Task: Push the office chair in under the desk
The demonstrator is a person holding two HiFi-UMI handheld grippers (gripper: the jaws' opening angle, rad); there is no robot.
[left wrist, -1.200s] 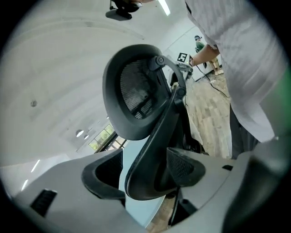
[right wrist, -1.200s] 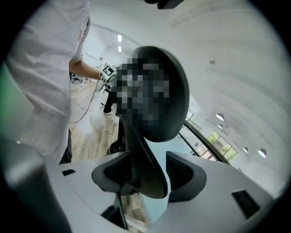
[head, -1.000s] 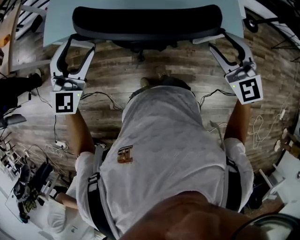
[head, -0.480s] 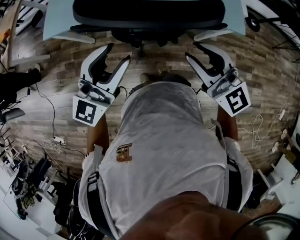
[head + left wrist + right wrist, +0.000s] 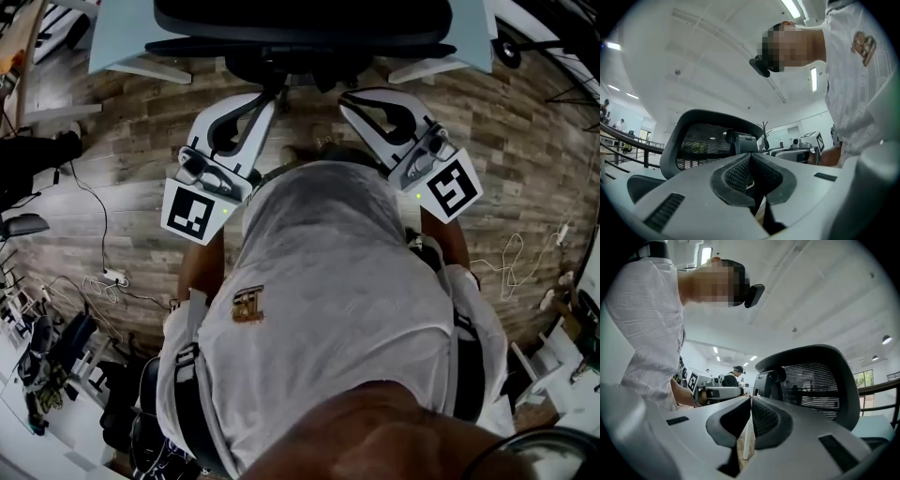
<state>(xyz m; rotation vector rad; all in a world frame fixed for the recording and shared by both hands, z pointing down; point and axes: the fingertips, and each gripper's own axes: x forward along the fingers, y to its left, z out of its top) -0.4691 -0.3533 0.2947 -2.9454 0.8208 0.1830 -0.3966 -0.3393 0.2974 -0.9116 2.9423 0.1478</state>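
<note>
Finishing the push is, by my reading, the step in hand. The chair (image 5: 281, 67) stands at the far edge of the scene, its backrest (image 5: 375, 26) level with the edge of the pale tabletop (image 5: 117, 42) and its seat hidden, presumably beneath. The left claw (image 5: 263, 101) and right claw (image 5: 348, 96) hang over the floor (image 5: 525, 141) nearer the person (image 5: 319, 309), side by side, with their tips toward the chair but apart from it. Both have just been closing and are clenched with nothing between the jaws. Each claw's own view shows its jaws meeting on bare air, with the mesh backrest beyond.

The task looks all but done. If the chair must go deeper, the next move calls for both claws set against the backrest rim, one left and one right of its middle. An even shove away from the body should then roll the chair straight rather than swivel it. Clenched tips would do for pushing, so no grasp is needed. Otherwise only lowering the claws is left.

Counted: one chair, one tabletop and two claws, with one marker cube (image 5: 198, 212) on each, so two cubes. One person holds the claws, and the right claw view shows at least one more (image 5: 732, 376) far off, in a cap.
</note>
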